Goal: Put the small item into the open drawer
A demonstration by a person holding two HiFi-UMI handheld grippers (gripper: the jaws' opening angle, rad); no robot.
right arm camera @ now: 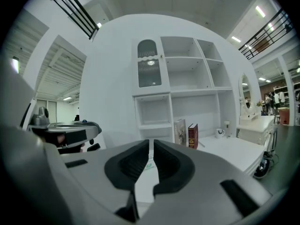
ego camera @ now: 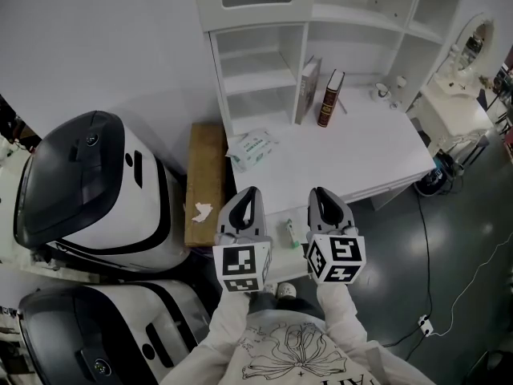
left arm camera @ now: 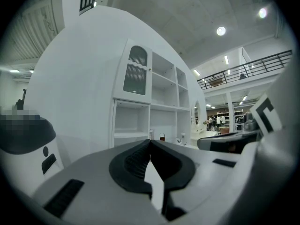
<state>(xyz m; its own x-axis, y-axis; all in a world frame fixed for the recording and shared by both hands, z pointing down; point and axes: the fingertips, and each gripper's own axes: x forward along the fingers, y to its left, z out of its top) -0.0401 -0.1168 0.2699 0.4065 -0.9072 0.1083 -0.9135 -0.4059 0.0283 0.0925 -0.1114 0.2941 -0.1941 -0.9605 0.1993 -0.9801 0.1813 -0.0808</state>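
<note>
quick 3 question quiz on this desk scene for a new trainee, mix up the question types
1. True or false: the red book lies flat on the desk.
2. The packet lies: A) near the desk's left edge, B) on a shelf, C) on top of the red book.
3. What does the left hand-held gripper hold?
Key: 1 false, it stands upright; 2 A; 3 nothing, its jaws are together.

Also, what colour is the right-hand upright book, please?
The book is dark red; clearest in the right gripper view.
</note>
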